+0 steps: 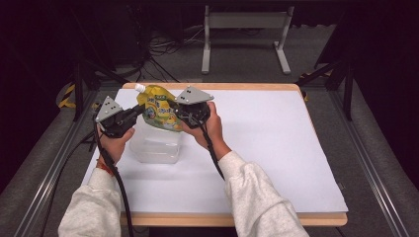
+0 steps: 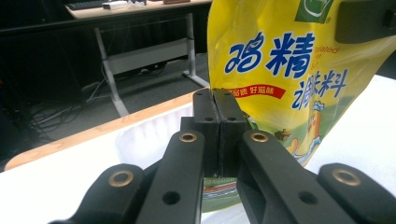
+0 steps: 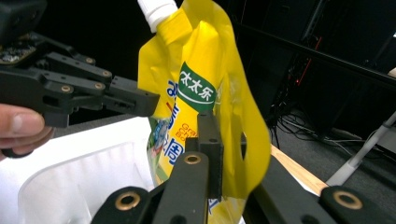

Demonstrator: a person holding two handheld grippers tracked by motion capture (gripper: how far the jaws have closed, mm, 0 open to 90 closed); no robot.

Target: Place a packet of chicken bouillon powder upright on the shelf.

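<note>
1. Yellow laminated film makes up the spout pouch [image 1: 159, 109], so I judge it soft and floppy: it bends and dimples wherever it is pinched, and it looks only partly full, so probably light, with any contents likely to slump toward the bottom.
2. Glossy film like this is probably slippery, so the flat sealed edges are the safest places to pinch; the bulging middle would likely give way, and the stiff white spout [image 1: 140, 88] at the top corner would be the firm point if a rigid hold were wanted.
3. Left tongs [image 2: 218, 112] are shut tight on the pouch's lower side edge; in the left gripper view the two jaws meet with the film pinched between them.
4. Right tongs [image 3: 224, 140] clamp the opposite side of the pouch, one jaw in front of the film and the other behind it, near a punched hole in the margin.
5. Between the two, the pouch hangs in the air, roughly upright with the spout uppermost, just above a clear plastic tub [image 1: 156, 145] standing on the white worktop [image 1: 276, 148].
6. Its face carries blue Chinese characters, a red banner, a green oval logo and a food picture near the base.
</note>
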